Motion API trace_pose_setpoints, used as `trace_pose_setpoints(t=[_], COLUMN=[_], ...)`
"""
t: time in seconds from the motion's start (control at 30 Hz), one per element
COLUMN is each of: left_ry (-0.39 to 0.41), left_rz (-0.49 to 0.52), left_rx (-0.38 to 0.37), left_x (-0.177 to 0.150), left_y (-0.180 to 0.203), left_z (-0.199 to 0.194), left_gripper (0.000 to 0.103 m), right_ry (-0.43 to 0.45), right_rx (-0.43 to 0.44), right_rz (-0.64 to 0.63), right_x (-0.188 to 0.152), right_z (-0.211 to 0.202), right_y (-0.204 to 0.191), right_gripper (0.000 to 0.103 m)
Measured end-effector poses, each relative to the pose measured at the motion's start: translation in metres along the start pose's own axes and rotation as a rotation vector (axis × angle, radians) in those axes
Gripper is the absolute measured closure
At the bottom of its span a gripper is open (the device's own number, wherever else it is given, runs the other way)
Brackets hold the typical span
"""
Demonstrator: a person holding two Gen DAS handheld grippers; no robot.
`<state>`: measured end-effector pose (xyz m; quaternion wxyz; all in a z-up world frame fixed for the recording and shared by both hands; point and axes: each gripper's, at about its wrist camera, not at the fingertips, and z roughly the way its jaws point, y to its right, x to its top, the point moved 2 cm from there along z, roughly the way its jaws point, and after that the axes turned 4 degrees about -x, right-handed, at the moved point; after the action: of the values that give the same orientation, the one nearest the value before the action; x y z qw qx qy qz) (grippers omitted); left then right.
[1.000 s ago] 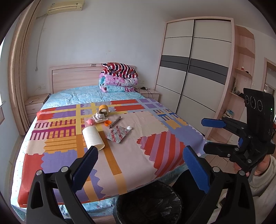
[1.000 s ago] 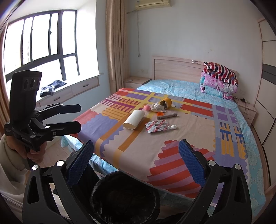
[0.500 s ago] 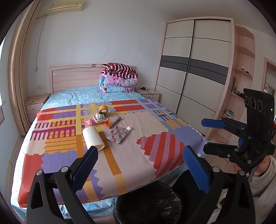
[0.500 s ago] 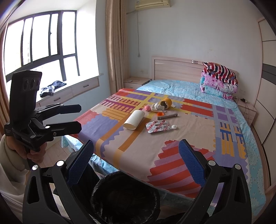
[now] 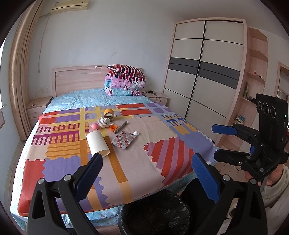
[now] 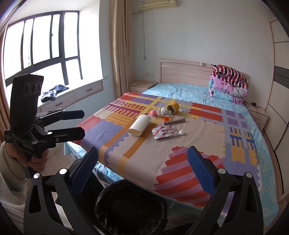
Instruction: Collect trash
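Nothing here is offering up a word I can read. The air conditioner (image 5: 69,6) is showing a small dark mark on its front, too blurred to make out. The foil blister pack (image 5: 124,141) on the bedspread (image 5: 162,126) is carrying print too fine to tell, and the striped quilt (image 5: 126,71) is showing a small black tag, also unreadable.

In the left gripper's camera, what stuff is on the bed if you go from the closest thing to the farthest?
Paper tube → foil blister pack → orange cap → yellow tape roll → folded quilts.
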<state>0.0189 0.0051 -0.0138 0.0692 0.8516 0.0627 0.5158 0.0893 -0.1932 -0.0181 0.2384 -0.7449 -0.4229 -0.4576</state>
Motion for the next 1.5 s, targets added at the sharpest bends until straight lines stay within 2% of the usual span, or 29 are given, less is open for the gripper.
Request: trace_pose_setpoints(t=[0.5, 0.73, 1.03, 1.3, 1.4, 1.5], left_ry=[-0.015, -0.043, -0.081, -0.139, -0.159, -0.183], left_rz=[-0.019, -0.030, -0.059, -0.090, -0.106, -0.121], left_rx=[0.011, 0.038, 0.076, 0.109, 0.120, 0.139], left_x=[-0.003, -0.002, 0.005, 0.013, 0.014, 0.015], left_y=[-0.008, -0.025, -0.058, -0.095, -0.107, -0.121], left_z=[0.008, 0.026, 0.062, 0.111, 0.129, 0.147], left_gripper=[0.008, 0.008, 0.008, 0.008, 0.008, 0.008], right_ry=[-0.005, -0.017, -0.041, -0.110, -0.144, -0.176], right_rx=[-0.004, -0.020, -0.057, -0.099, -0.109, -0.123], right_rz=[0.007, 0.021, 0.047, 0.102, 0.117, 0.127], right_x=[-0.003, 0.000, 0.018, 0.028, 0.028, 0.028], right_z=[0.006, 0.026, 0.073, 0.135, 0.159, 0.184], right_y=[0.001, 0.011, 0.034, 0.070, 0.081, 0.092], right_gripper=[0.003, 0.003, 0.004, 0.005, 0.015, 0.020])
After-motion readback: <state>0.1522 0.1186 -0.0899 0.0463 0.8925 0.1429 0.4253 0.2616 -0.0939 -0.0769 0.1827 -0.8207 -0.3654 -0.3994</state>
